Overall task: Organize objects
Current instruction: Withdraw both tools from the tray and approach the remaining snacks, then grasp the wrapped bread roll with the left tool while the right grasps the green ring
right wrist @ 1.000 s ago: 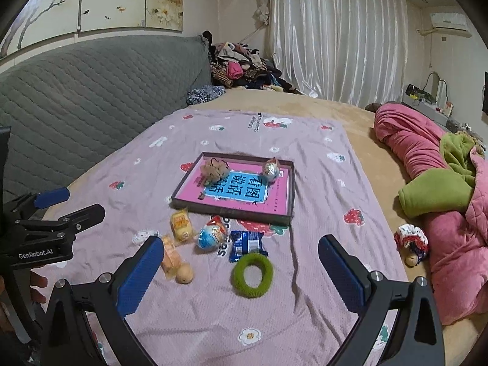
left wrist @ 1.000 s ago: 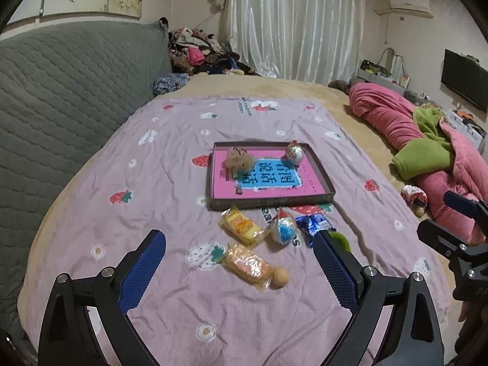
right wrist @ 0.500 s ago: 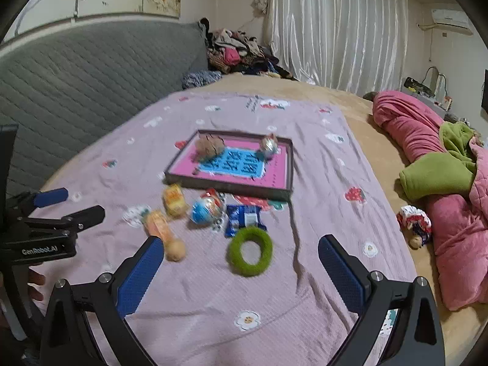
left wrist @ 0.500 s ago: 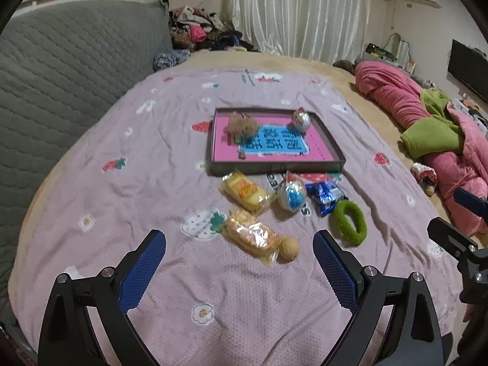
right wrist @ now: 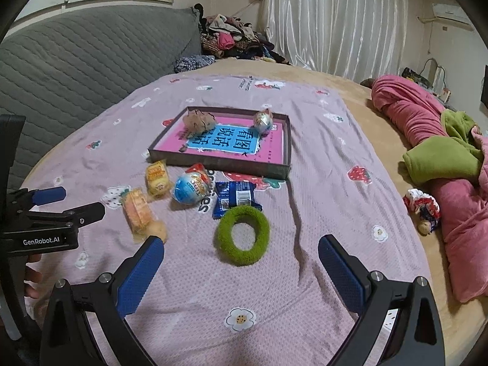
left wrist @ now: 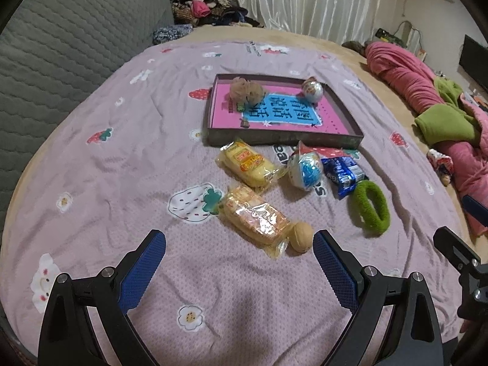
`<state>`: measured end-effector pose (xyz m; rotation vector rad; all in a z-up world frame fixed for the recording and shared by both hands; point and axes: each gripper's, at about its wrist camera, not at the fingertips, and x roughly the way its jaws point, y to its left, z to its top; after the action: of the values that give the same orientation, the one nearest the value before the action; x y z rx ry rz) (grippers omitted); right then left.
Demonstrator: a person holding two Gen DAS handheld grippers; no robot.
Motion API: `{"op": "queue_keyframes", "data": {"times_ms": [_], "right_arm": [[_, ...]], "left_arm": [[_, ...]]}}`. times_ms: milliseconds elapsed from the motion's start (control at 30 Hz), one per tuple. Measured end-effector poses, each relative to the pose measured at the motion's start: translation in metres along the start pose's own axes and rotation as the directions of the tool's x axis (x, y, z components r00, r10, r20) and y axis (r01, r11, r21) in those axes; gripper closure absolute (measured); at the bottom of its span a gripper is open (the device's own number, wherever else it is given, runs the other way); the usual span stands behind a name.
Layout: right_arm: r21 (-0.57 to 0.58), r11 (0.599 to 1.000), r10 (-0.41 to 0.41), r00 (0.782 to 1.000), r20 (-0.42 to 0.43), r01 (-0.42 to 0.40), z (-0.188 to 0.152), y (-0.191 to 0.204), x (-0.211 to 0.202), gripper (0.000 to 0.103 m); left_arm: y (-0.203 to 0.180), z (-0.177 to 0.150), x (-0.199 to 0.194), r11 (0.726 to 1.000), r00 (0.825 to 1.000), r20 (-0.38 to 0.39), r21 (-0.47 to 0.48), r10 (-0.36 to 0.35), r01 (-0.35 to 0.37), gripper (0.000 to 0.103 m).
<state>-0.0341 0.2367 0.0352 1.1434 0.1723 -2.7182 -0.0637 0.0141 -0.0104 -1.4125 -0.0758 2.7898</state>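
A shallow pink-lined box (left wrist: 350, 122) (right wrist: 286, 152) lies on the purple bedspread, holding a brown fuzzy scrunchie (left wrist: 245, 90) and a foil ball (left wrist: 312, 90). In front of it lie two yellow snack packs (left wrist: 247, 164) (left wrist: 254, 218), a walnut (left wrist: 302, 236), a blue foil egg (left wrist: 306, 170), a blue wrapper (left wrist: 343, 174) and a green scrunchie (left wrist: 370, 206) (right wrist: 243, 234). My left gripper (left wrist: 239, 251) is open, just short of the nearer snack pack and walnut. My right gripper (right wrist: 241, 257) is open, just short of the green scrunchie.
A grey quilted headboard (left wrist: 61, 45) runs along the left. Pink and green bedding (right wrist: 442, 152) is piled at the right, with a small doll (right wrist: 422, 210) beside it. Clothes (right wrist: 231, 39) are heaped at the far end before white curtains.
Both grippers have moved forward and down toward the loose items, which now appear larger and nearer. Both stay open. Nothing on the bed has moved.
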Motion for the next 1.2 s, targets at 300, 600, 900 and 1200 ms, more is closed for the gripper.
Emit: {"op": "queue_keyframes", "data": {"times_ms": [300,600,900,1200], "right_arm": [[0.003,1.000,-0.012,0.997,-0.071,0.012,-0.012,-0.001,0.046,0.001],[-0.024,0.999,-0.024,0.996,-0.091,0.022,-0.013,0.003,0.084,0.001],[-0.054,0.997,-0.056,0.993,-0.100,0.051,-0.013,0.004,0.111,0.001],[-0.092,0.992,-0.098,0.988,-0.120,0.087,-0.016,0.011,0.130,0.020]], "left_arm": [[-0.006,0.003,0.044,0.999,0.997,-0.058,-0.003,0.045,-0.045,0.006],[-0.004,0.017,0.078,0.996,0.995,-0.083,-0.065,0.052,-0.057,0.006],[-0.003,0.022,0.113,0.992,0.989,-0.136,-0.101,0.061,-0.075,0.006],[0.007,0.018,0.125,0.979,0.985,-0.173,-0.201,-0.007,-0.029,0.004]]}}
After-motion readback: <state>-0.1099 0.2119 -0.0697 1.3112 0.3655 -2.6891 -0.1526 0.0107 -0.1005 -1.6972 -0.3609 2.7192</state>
